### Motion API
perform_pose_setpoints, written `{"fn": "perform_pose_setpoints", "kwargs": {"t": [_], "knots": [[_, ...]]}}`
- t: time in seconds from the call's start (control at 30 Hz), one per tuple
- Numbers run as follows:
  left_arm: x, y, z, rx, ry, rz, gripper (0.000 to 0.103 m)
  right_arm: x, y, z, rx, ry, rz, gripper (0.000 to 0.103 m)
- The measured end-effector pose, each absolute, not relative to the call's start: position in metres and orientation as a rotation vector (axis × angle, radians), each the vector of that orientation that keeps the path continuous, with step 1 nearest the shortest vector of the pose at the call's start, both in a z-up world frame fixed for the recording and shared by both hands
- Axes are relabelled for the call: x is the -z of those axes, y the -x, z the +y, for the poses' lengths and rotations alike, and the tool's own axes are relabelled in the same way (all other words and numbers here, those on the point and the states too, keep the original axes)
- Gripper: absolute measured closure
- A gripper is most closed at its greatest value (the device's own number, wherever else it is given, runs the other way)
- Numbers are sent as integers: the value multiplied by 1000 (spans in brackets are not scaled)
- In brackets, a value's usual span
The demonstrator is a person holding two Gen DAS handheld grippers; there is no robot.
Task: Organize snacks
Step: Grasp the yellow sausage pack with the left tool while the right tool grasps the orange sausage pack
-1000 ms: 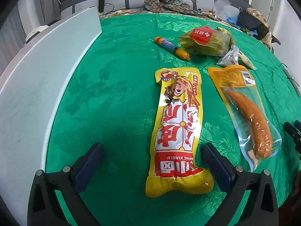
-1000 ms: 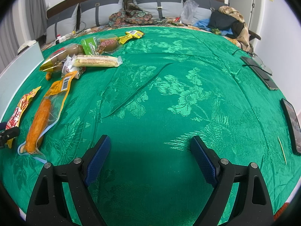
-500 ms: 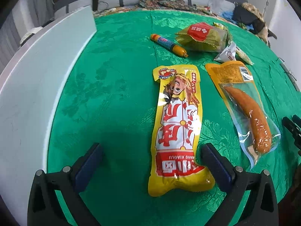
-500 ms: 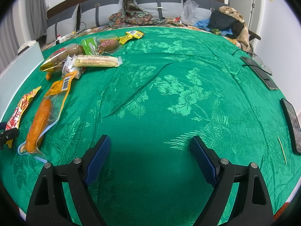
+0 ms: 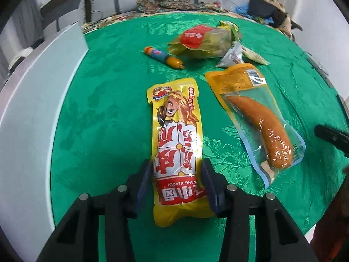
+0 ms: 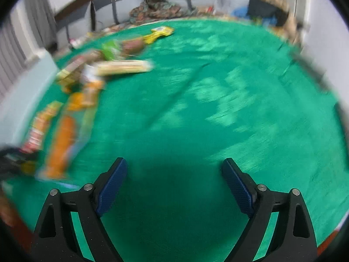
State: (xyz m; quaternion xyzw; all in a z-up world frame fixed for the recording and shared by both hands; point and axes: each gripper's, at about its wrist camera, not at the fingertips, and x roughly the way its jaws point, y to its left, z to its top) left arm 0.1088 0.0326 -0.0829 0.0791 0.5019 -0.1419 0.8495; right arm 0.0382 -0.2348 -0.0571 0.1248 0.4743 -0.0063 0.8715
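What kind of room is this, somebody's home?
Probably a home, perhaps a bedroom: the green patterned cloth seems to cover a bed, with grey pillows against a headboard behind, heaped clothes in the corner, and packaged snacks like the yellow snack packet.

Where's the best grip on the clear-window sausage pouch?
Take the sausage pouch across its narrow width at the bulging near end, coming from above and the near side. It lies flat and lengthwise, like the yellow pack the left gripper pinches that way.

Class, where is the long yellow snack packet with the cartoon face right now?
In the left wrist view, the yellow snack packet lies on the green tablecloth, its near end between the left gripper fingers, left of the clear sausage pouch.
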Motion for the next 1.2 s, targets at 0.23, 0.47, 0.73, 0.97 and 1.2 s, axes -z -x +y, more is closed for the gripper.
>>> {"fn": "perform_pose_setpoints", "kwargs": {"t": [0.23, 0.47, 0.73, 0.97, 1.2], "knots": [[84, -91, 43, 255, -127, 1022, 59, 55, -84, -148, -159, -286, 1169, 11], [85, -86, 60, 264, -78, 1001, 59, 65, -123, -77, -76, 34, 1166, 10], [81, -92, 80, 287, 84, 1006, 59, 56, -126, -111, -108, -7, 1235, 51], [71, -96, 96, 297, 199, 992, 59, 43, -117, -163, -179, -423, 1174, 50], [32, -90, 113, 321, 291, 922, 59, 27, -118, -155, -196, -440, 1147, 50]]}}
